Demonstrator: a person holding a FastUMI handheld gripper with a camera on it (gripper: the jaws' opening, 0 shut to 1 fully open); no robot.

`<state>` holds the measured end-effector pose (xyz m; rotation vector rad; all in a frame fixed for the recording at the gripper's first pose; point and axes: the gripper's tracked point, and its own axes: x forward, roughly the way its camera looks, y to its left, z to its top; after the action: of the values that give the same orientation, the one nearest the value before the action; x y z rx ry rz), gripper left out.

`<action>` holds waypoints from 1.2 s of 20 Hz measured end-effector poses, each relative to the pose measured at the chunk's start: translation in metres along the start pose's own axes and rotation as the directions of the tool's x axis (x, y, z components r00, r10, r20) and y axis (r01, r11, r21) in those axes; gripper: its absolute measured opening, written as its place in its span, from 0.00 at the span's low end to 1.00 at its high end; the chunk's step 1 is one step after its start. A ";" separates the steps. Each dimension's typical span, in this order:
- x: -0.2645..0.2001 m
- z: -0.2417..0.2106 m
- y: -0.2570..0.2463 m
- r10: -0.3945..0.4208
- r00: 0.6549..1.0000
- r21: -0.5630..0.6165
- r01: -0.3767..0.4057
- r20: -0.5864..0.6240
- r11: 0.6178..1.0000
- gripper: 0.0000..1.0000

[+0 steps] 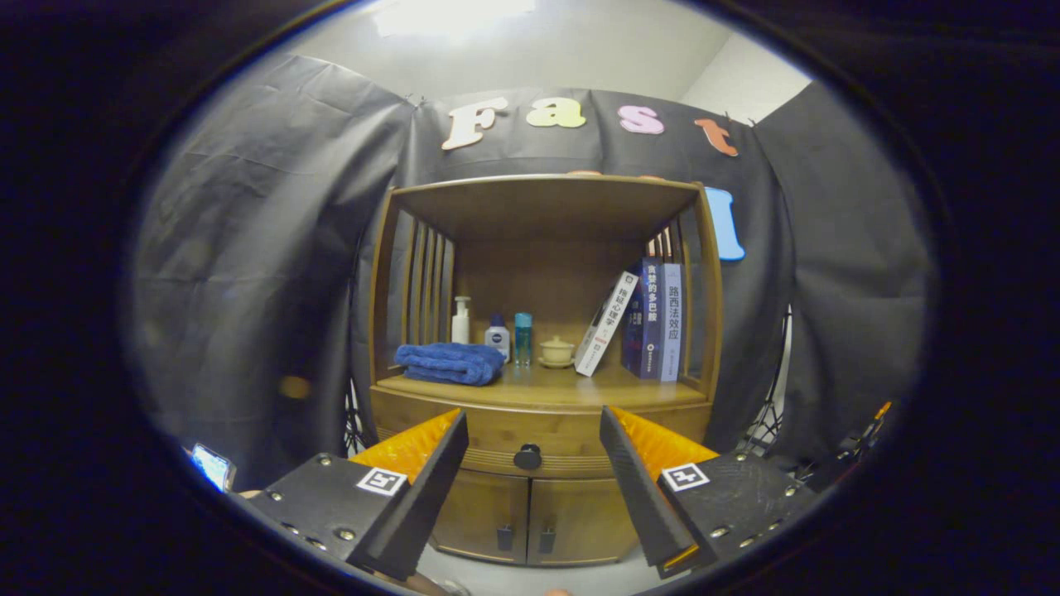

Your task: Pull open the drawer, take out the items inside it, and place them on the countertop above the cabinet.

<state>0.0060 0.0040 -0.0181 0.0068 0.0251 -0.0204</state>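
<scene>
A wooden cabinet [542,397] stands ahead against the booth wall. Its drawer [497,434] is shut, with a round dark knob [527,456] at the middle of its front. The knob lies beyond my fingertips, in line with the gap between them. My gripper [534,426] is open, with nothing between its fingers. The countertop [571,385] above the drawer is the floor of an open shelf. The drawer's inside is hidden.
On the countertop lie a folded blue towel [450,362], three small bottles [498,337], a small lidded cup [556,350] and several books [650,319], one leaning. Two cupboard doors [530,521] with small handles sit below the drawer. A phone screen [212,466] glows low beside the fingers.
</scene>
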 end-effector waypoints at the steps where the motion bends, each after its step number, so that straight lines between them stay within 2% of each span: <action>1: 0.005 -0.002 0.001 -0.003 1.000 0.002 0.003 -0.001 1.000 0.96; 8: 0.062 -0.031 0.014 -0.047 0.999 -0.004 0.047 -0.009 0.999 0.96; 15: 0.133 -0.101 0.017 -0.065 0.994 -0.046 0.061 -0.086 0.997 0.96; 17: 0.146 -0.121 0.012 -0.091 0.988 -0.071 0.083 -0.125 0.994 0.86; 19: 0.160 -0.143 0.015 -0.084 0.983 -0.056 0.076 -0.165 0.996 0.76; 22: 0.175 -0.173 0.013 -0.098 0.967 -0.071 0.084 -0.233 0.994 0.65; 24: 0.184 -0.173 0.007 -0.113 0.969 -0.064 0.101 -0.221 0.993 0.56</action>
<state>0.1855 0.0088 -0.1952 -0.0447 0.2527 -0.1274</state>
